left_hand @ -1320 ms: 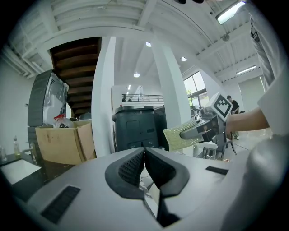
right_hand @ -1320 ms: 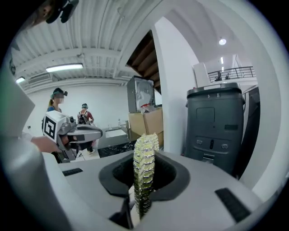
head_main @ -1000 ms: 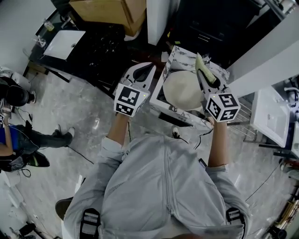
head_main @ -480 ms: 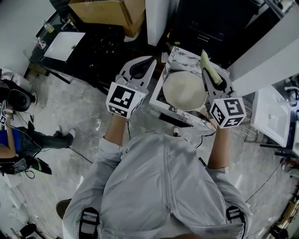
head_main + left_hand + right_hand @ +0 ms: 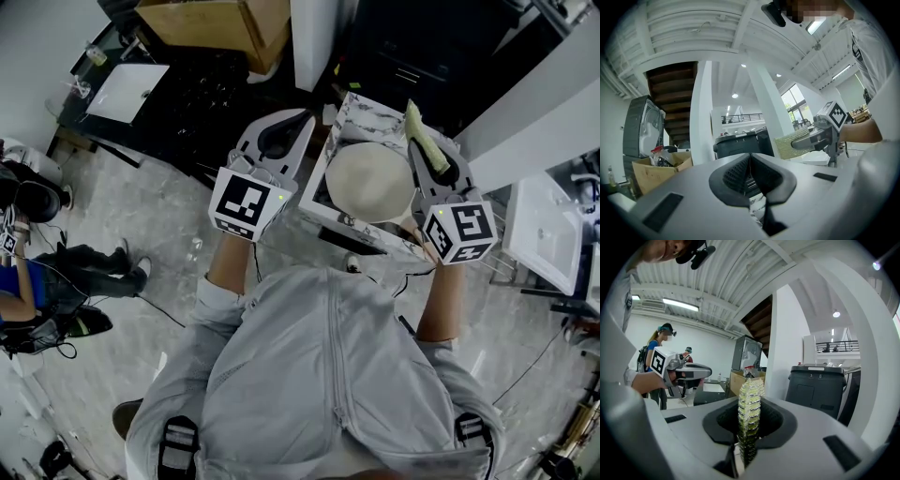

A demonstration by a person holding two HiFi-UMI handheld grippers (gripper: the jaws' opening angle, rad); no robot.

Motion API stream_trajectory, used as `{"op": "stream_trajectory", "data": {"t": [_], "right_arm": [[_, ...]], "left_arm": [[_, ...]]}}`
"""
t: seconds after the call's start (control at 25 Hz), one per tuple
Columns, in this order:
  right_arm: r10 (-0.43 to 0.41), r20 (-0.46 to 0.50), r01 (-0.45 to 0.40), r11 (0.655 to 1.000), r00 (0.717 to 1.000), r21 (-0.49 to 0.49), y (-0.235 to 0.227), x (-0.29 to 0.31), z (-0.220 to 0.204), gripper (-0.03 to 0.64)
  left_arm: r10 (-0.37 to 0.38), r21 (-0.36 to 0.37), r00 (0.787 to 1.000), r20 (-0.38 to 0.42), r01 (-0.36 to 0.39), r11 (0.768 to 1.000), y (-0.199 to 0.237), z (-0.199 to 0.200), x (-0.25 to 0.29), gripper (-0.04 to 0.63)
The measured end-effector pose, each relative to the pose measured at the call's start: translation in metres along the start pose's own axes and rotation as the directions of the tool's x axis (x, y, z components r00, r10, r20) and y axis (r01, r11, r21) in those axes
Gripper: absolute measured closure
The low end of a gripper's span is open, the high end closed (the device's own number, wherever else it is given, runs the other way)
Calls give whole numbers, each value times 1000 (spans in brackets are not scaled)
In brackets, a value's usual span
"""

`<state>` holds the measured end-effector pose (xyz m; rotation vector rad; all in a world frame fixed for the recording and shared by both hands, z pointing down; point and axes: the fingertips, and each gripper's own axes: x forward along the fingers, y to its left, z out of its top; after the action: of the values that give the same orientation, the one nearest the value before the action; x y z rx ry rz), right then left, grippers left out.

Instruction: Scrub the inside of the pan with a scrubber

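Grey marbled floor [image 5: 159, 234] lies below a person whose bare forearms both reach forward. At the pan's 9 o'clock, beside the tray [image 5: 349, 111], the left gripper [image 5: 298, 120] points toward 1 o'clock, its jaws pressed together on nothing. The pan [image 5: 368, 181], pale and round, sits in the tray. By the pan's 3 o'clock rim, the right gripper [image 5: 419, 148] points toward 11 o'clock. Its jaws are clenched on the scrubber [image 5: 417, 127], which stands edge-on between them.
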<state>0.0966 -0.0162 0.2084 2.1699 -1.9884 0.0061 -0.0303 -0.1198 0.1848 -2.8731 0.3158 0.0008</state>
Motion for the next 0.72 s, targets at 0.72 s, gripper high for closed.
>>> {"op": "stream_trajectory", "data": {"t": [0.72], "right_arm": [[3, -36, -5, 999, 999, -50, 3, 5, -4, 535]], "left_arm": [[-3, 27, 1000, -30, 4, 1000, -5, -6, 2, 571]]}}
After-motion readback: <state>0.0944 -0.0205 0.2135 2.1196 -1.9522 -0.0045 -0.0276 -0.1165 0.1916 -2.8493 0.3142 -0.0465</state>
